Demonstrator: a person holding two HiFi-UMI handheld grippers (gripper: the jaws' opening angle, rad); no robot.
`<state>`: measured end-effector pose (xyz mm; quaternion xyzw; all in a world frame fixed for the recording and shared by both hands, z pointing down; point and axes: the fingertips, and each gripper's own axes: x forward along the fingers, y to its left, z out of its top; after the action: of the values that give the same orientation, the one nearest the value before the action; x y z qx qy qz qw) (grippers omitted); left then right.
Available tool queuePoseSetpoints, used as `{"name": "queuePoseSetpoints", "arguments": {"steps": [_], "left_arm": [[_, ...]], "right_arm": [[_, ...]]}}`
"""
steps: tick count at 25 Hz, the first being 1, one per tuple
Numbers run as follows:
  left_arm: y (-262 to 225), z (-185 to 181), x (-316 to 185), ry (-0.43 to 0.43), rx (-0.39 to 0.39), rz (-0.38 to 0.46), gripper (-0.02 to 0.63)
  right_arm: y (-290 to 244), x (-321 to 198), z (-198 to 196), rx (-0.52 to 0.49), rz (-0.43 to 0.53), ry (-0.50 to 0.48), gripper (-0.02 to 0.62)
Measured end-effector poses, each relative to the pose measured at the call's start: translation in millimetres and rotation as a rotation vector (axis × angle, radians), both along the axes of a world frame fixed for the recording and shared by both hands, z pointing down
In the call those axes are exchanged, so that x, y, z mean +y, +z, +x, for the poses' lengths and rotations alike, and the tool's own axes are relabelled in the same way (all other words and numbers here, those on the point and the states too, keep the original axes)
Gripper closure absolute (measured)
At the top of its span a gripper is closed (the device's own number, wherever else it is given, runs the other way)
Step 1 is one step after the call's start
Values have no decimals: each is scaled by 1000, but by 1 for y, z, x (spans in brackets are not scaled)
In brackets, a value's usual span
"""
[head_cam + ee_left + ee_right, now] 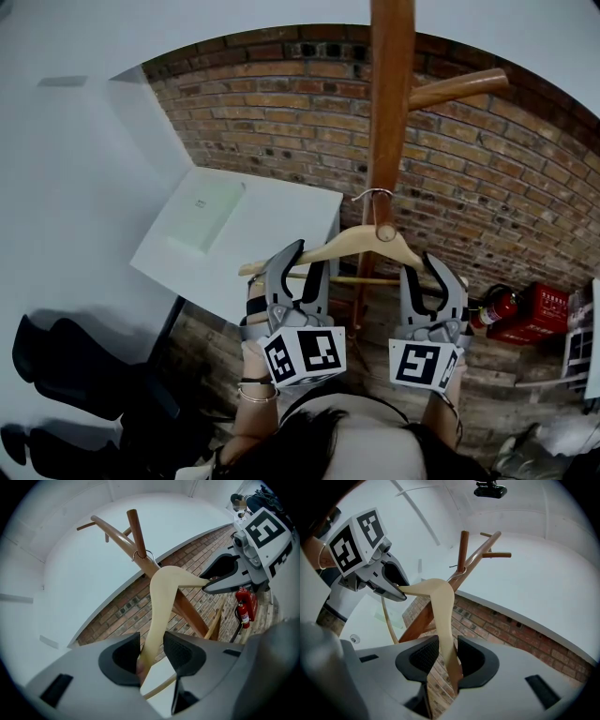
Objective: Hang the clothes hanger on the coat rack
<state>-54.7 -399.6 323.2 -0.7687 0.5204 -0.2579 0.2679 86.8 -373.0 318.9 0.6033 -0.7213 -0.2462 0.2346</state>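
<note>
Head view: a brown wooden rack [391,94] with round pegs rises at top centre, before a rough red brick wall [281,122]. The hanger [356,242], smooth pale wood with a thin crossbar, hangs at centre. Its wire hook [373,195] is looped over a peg by the pole. Black-and-white square markers [305,354] sit below, and a red extinguisher [495,307] stands at right.

Left gripper view: the left gripper [152,641] is released. Its ribbed black pads straddle one curved hanger arm, with a gap showing on the right.

Right gripper view: the right gripper [447,651] is clamped on the other arm, both pads snug against it.
</note>
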Motion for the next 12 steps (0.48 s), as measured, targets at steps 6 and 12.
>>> {"name": "queuePoseSetpoints", "arguments": {"steps": [6,12], "left_arm": [[2,-3,4,-8,-18,0,459],[-1,-7,10,-18,-2,-8,459]], "right_arm": [[0,5,1,-5,1,5,468],[-2,8,6,-5,-1,16,460]]}}
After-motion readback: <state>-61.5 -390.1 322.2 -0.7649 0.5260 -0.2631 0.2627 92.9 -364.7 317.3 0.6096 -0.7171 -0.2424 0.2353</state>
